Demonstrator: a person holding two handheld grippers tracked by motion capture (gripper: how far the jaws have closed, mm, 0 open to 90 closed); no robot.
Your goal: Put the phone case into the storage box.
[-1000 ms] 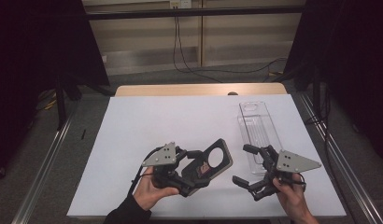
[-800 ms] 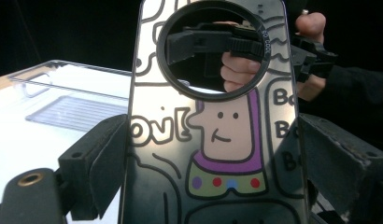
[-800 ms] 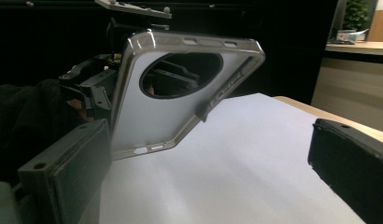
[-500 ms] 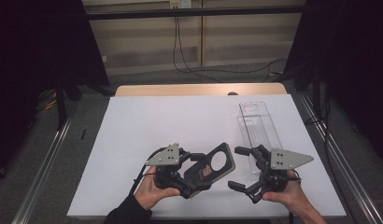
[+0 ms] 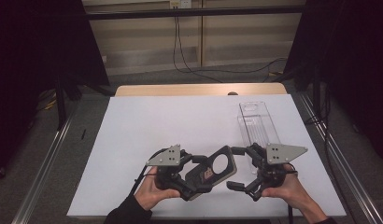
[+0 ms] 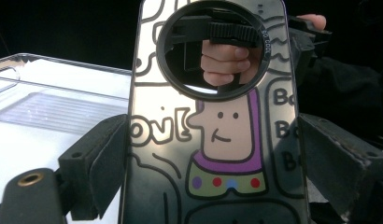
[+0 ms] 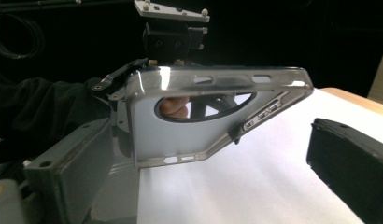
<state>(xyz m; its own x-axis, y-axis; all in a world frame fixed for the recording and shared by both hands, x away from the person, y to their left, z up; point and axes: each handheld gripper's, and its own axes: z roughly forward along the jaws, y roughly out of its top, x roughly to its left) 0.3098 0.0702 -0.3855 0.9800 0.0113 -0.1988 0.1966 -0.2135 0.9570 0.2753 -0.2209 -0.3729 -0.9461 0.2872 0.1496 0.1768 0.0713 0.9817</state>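
The left claw (image 5: pixel 199 179) holds a phone case (image 5: pixel 212 171) by its two long sides. Its jaws stand wide apart, as wide as the case, and press on both edges. The case has a big round ring (image 6: pixel 213 49) near its top and a cartoon face drawn on it. It sits above the near middle of the white worktop (image 5: pixel 147 126), tilted up toward the right.

The right claw (image 5: pixel 240 169) is just to the right of the case. Its jaws are open, and nothing is in them. One jaw reaches above the far end of the case and one below it, but they do not seem to touch it yet.

A clear plastic tray (image 5: pixel 258 122) lies on the far right of the worktop, well apart from the case.

Some things could go wrong here. The case is smooth and shiny, so it could slip out of the left claw if the hand loosens or twists. It would then drop onto the worktop.

The right claw could bump the end of the case as it comes in. That push could turn the case or knock it loose.

If the right claw shuts on the thin edge and misses, it could pinch only a corner. If both claws then pull different ways, the soft case could bend or pop free.
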